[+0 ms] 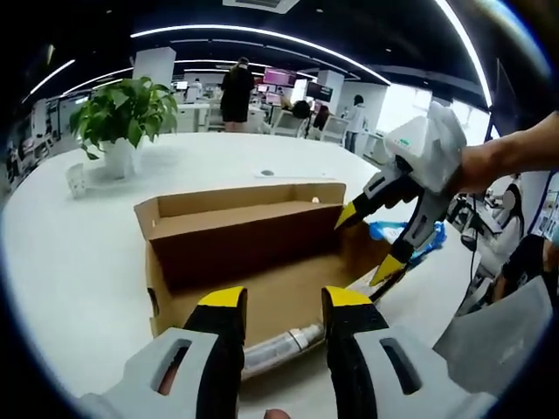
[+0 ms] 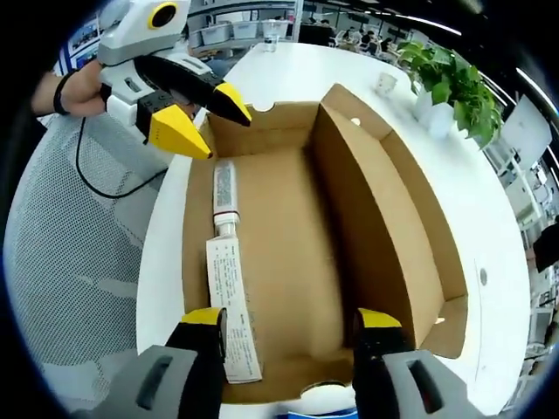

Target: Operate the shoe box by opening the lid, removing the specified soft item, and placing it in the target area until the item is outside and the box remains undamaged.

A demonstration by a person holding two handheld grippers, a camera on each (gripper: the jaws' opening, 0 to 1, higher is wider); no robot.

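Nearest in the left gripper view are the left claw's [image 1: 283,316] own yellow-tipped jaws, spread wide with nothing between them, and just beyond their tips a tube [image 1: 281,343] lies along the near wall of the shoe box [image 1: 253,234]. The right gripper view shows the same from the other end: the right claw [image 2: 293,330], also wide and empty, hangs over the box's near end, with the tube [image 2: 224,199] and a folded paper slip [image 2: 232,305] lying end to end on the box floor, ahead and left of its left jaw. The lid [image 2: 384,218] is already swung up and stands along the box's long side, to the right of the right claw. The box sits on the white counter [image 1: 79,253].

The step in hand looks like the pick from the open box. Which thing counts as the soft item I cannot tell for certain; the tube seems likeliest.

The left claw is better placed, directly over the tube. It should come straight down with the jaws across the tube's width, clear of the cardboard wall beside it, so the close catches the tube and not the box edge. Close gently, since the tube should give. Lift vertically until it clears the rim before moving sideways. The right claw could steady the box's far end or simply stay clear of the lid, which could fold if knocked.

A blue object [image 1: 419,237] lies on the counter beyond the box, right of the left claw.
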